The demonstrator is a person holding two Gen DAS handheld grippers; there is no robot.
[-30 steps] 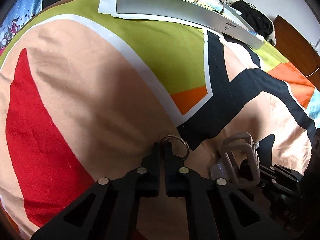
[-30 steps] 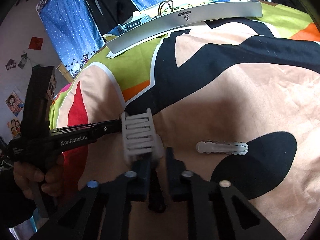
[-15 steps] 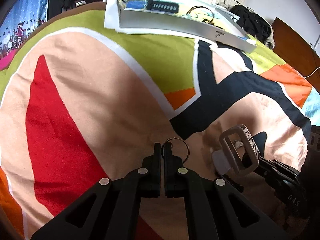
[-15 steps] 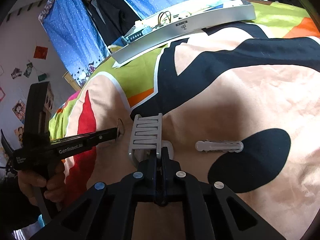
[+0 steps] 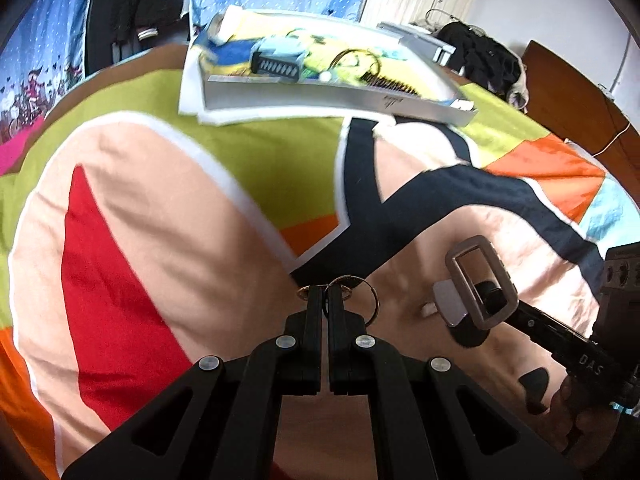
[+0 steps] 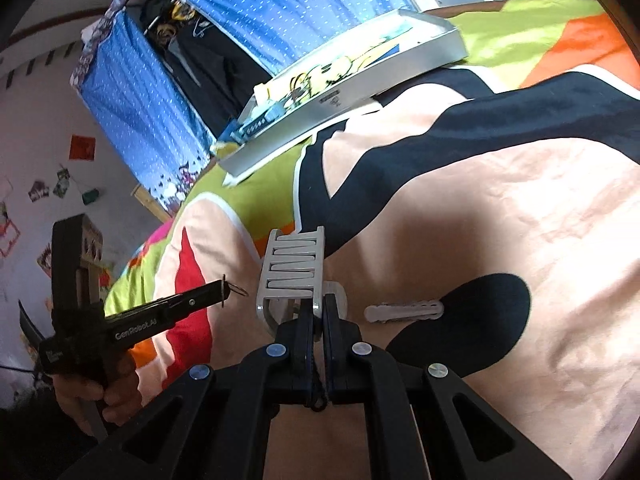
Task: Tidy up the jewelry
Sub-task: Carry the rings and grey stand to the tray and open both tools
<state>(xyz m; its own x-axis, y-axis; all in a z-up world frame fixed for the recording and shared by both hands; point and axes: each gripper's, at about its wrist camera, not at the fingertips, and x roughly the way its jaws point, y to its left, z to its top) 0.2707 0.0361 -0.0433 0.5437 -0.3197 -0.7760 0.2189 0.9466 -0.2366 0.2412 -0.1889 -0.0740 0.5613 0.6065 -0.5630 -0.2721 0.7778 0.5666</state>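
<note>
Left hand-held gripper (image 5: 325,294) is pinching a thin metal ring (image 5: 362,296), jaws clamped. Right hand-held gripper (image 6: 319,312) is gripping a grey hair claw (image 6: 294,268) above the bedspread (image 6: 500,208). Silver tray (image 5: 344,98) is sitting far back on the bed.

White lettering "GenRobot.AI" runs along the black body of the left gripper (image 6: 226,289) in the right wrist view, "DAS" shows on the right gripper (image 5: 491,295) in the left wrist view, and a small dark logo on the silver tray (image 6: 344,98) wall is too blurred to read.
</note>
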